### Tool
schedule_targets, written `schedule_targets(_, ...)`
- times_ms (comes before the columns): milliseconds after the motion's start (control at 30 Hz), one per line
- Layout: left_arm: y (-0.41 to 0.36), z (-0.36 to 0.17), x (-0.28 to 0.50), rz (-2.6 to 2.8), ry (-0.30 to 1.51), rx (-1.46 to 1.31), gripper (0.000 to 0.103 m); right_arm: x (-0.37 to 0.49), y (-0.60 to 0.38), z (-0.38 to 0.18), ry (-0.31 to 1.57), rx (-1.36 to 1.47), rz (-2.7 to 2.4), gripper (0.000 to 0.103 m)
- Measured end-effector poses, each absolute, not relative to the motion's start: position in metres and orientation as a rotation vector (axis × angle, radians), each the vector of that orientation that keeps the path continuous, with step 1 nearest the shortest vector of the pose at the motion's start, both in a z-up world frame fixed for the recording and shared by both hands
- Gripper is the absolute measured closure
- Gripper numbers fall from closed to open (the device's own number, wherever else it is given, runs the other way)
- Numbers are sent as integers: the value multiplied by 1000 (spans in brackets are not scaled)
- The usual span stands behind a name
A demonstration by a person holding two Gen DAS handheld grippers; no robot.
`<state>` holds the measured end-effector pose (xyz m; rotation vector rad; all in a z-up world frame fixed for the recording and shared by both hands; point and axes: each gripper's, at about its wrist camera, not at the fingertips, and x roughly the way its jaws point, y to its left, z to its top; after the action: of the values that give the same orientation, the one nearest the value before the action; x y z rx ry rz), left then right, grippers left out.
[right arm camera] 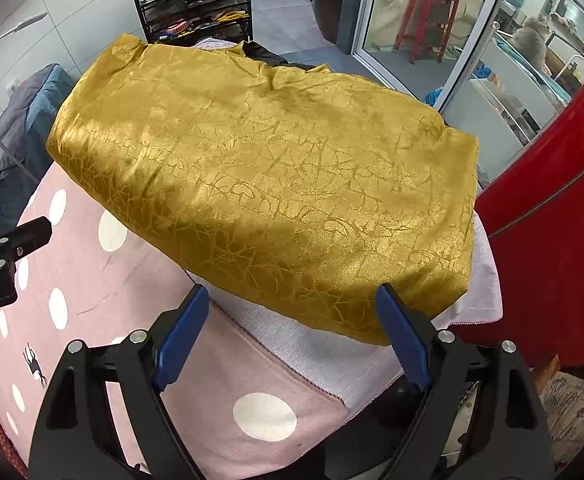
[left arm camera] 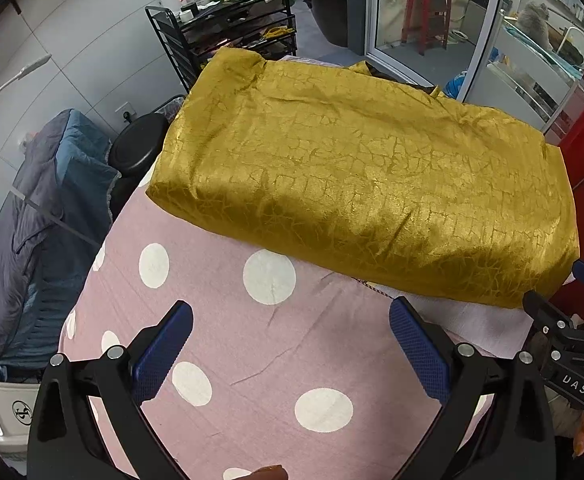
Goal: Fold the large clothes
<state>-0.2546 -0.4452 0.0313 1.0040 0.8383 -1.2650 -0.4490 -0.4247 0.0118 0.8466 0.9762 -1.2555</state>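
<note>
Lying folded, gold garment (left arm camera: 364, 184), near edge before spread, empty left claw (left arm camera: 291, 344), right claw (right arm camera: 293, 334).

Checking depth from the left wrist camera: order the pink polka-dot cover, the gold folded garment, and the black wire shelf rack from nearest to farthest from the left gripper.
1. Pink polka-dot cover, directly beneath the left gripper.
2. Gold folded garment, ahead, lying on the cover.
3. Black wire shelf rack, beyond the garment, upper left.

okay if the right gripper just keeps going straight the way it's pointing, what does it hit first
Most likely the near edge of the folded gold garment, which lies straight ahead of the open right gripper. If it is angled downward, it might brush the pale cloth under that edge first; depth is unclear.
</note>
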Motion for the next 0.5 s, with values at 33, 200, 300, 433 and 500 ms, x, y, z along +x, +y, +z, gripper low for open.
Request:
schedule_targets(33, -445, 31, -255, -1265, 839, 1005, 6, -449, -425, 12, 976, 848, -1255, 19)
schedule_targets(200, -445, 30, -256, -1266, 835, 1013, 6, -449, -424, 11, 980, 847, -1255, 19)
schedule_targets(300, -445, 30, -256, -1268, 837, 1016, 6, -449, -424, 11, 982, 847, -1254, 19)
schedule_targets(433, -446, 30, -256, -1269, 837, 1018, 6, -449, -424, 11, 981, 847, -1255, 19)
schedule_targets(500, -446, 29, -257, -1270, 840, 1019, 6, -449, -424, 11, 981, 846, -1255, 19)
